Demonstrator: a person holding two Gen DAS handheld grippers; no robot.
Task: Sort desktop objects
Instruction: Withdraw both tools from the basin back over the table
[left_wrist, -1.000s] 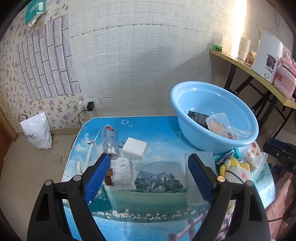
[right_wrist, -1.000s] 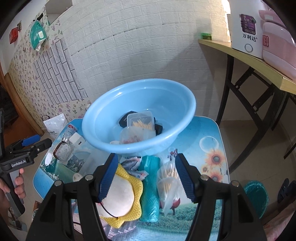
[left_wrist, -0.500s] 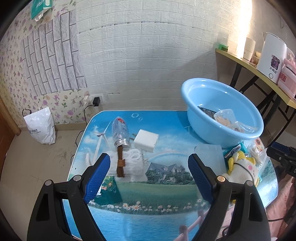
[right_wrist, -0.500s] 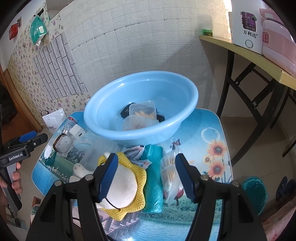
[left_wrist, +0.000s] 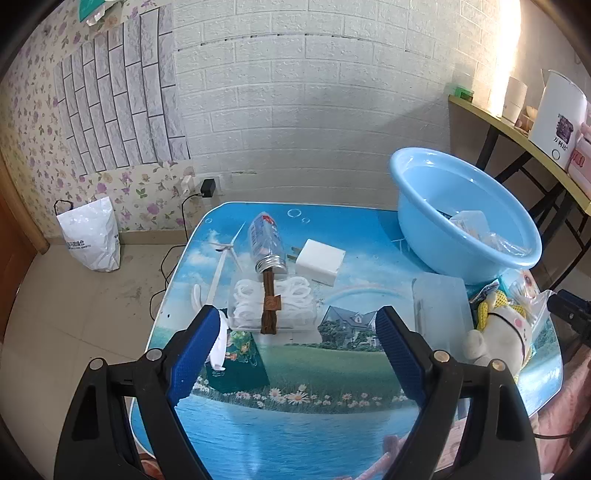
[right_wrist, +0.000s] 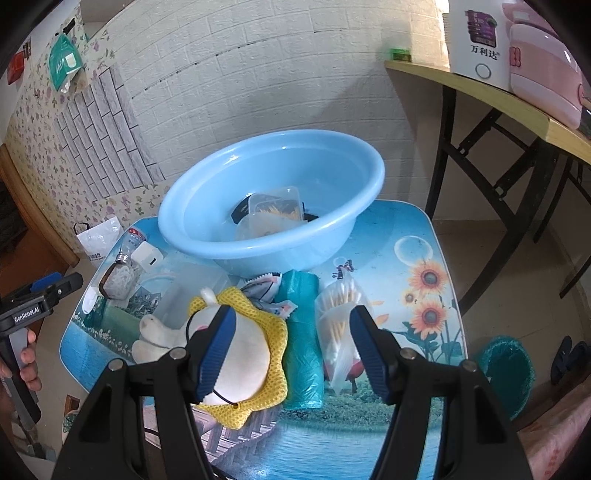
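A light blue basin (left_wrist: 469, 218) (right_wrist: 273, 206) stands at the table's far right with clear boxes and a dark packet inside. My left gripper (left_wrist: 295, 347) is open and empty above the table's near edge, behind a clear bottle (left_wrist: 267, 243), a white charger (left_wrist: 320, 260), a clear box of white rings (left_wrist: 271, 304) and a brown strap (left_wrist: 270, 302). My right gripper (right_wrist: 290, 341) is open and empty above a teal bag roll (right_wrist: 301, 332), between a plush toy in yellow mesh (right_wrist: 240, 347) and a cotton swab bag (right_wrist: 340, 317).
A green packet (left_wrist: 236, 358) lies by the left fingertip. A clear flat box (left_wrist: 441, 306) lies by the basin. A white bag (left_wrist: 90, 236) stands on the floor left of the picture-print table (left_wrist: 295, 406). A wooden side table (right_wrist: 517, 107) holds appliances at right.
My left gripper has pulled back and up from the table, so the bottle and charger look farther away. My right gripper has also drawn back slightly. Both stay open.
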